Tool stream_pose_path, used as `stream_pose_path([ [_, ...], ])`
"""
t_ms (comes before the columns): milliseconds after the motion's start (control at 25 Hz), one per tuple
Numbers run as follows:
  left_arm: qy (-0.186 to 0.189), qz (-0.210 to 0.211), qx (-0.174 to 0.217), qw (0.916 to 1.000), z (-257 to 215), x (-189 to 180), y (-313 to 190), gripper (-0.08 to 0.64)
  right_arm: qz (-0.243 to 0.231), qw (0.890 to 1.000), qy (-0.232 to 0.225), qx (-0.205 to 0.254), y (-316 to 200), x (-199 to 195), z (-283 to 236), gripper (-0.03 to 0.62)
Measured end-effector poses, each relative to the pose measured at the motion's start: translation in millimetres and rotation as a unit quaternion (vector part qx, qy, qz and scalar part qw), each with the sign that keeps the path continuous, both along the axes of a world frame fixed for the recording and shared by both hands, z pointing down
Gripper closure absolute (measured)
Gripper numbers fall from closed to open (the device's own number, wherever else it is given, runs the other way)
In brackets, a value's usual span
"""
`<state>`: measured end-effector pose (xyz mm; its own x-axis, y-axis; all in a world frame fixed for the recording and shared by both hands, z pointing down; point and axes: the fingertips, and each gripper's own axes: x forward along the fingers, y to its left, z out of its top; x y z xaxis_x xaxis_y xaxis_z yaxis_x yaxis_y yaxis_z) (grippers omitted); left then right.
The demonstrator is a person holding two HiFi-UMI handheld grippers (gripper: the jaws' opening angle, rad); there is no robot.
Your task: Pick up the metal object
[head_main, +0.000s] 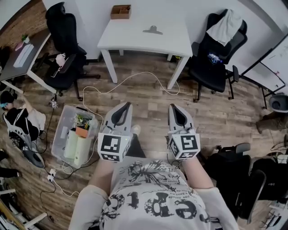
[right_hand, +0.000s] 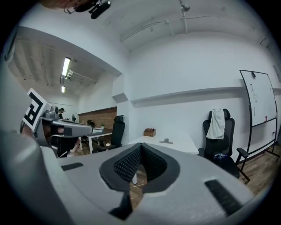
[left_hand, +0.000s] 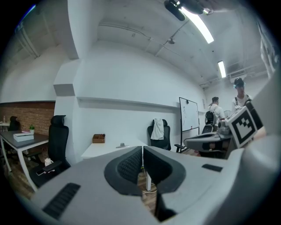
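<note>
While both tools are well short of the target, head view: left gripper [head_main: 125,106] and right gripper [head_main: 173,108] sit side by side just in front of the person, over the wood floor, both aimed at the far white table [head_main: 135,42]. Each has its jaws closed and is holding nothing. The metal object [head_main: 152,30] lies flat on the tabletop, right of a wooden box [head_main: 120,11] at the far edge and well apart from both grippers. Black chairs flank the table, and a plastic bin [head_main: 60,134] sits on the floor near left. Left gripper view: pads meet at the tips with nothing between them; table and object show small in the distance, slightly left of the tips. Right gripper view: jaws also pressed together and empty, with the object on the table just right of the tips. Step looks like the approach, with no grasp started. The next move probably calls for closing the gap to the table, spreading one gripper's jaws and coming in low, since the object sits flat and thin on the surface.
</note>
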<state>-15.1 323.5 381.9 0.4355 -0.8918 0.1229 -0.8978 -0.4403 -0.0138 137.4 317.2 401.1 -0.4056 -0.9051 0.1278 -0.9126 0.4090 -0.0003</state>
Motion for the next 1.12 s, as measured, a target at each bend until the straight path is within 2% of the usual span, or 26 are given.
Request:
stream_pose_path([
  [480,0.001,0.036,0.004,0.9993,-18,-55,-232,0.548,0.039,0.999,0.001,-0.002,-228,-49,-13,0.6],
  [760,-0.008,0.034,-0.015,0.9993,4,-75,-308,0.548,0.044,0.999,-0.003,-0.027,-307,-66,4,0.6],
  [1120,-0.015,0.01,-0.026,0.9995,25,-67,-407,0.548,0.028,0.999,-0.008,-0.042,-419,-53,28,0.6],
])
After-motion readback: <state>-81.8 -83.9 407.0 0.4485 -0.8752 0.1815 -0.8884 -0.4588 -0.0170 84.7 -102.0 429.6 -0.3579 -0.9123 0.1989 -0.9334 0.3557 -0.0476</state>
